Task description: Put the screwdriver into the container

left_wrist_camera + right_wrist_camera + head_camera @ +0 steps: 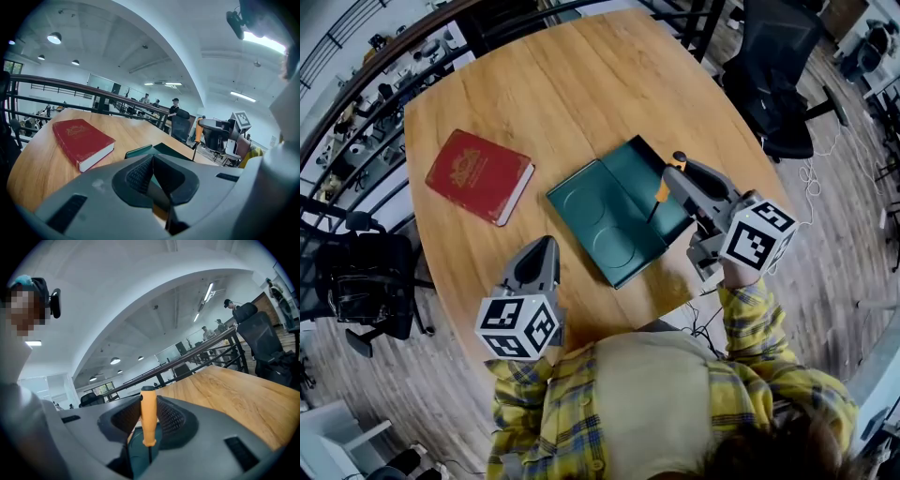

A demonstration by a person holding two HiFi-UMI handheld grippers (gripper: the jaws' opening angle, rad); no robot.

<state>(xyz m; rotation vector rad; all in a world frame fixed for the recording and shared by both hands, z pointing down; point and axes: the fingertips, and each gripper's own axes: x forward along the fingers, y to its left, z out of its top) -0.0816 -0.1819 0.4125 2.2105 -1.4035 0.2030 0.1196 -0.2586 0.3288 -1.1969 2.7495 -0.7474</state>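
My right gripper (674,179) is shut on an orange-handled screwdriver (662,190), which hangs upright with its thin shaft pointing down over the open dark green container (605,217). In the right gripper view the orange handle (148,420) is pinched between the ribbed pads, and green container (139,453) shows below. My left gripper (545,247) is near the table's front edge, left of the container. Its jaws meet with nothing between them (152,158). The left gripper view shows the container (140,151) ahead and the screwdriver (198,131) at the right.
A red hardcover book (480,175) lies on the round wooden table (562,84), left of the container, and also shows in the left gripper view (82,140). A black office chair (773,75) stands beyond the table's right edge. A dark railing (70,86) runs behind.
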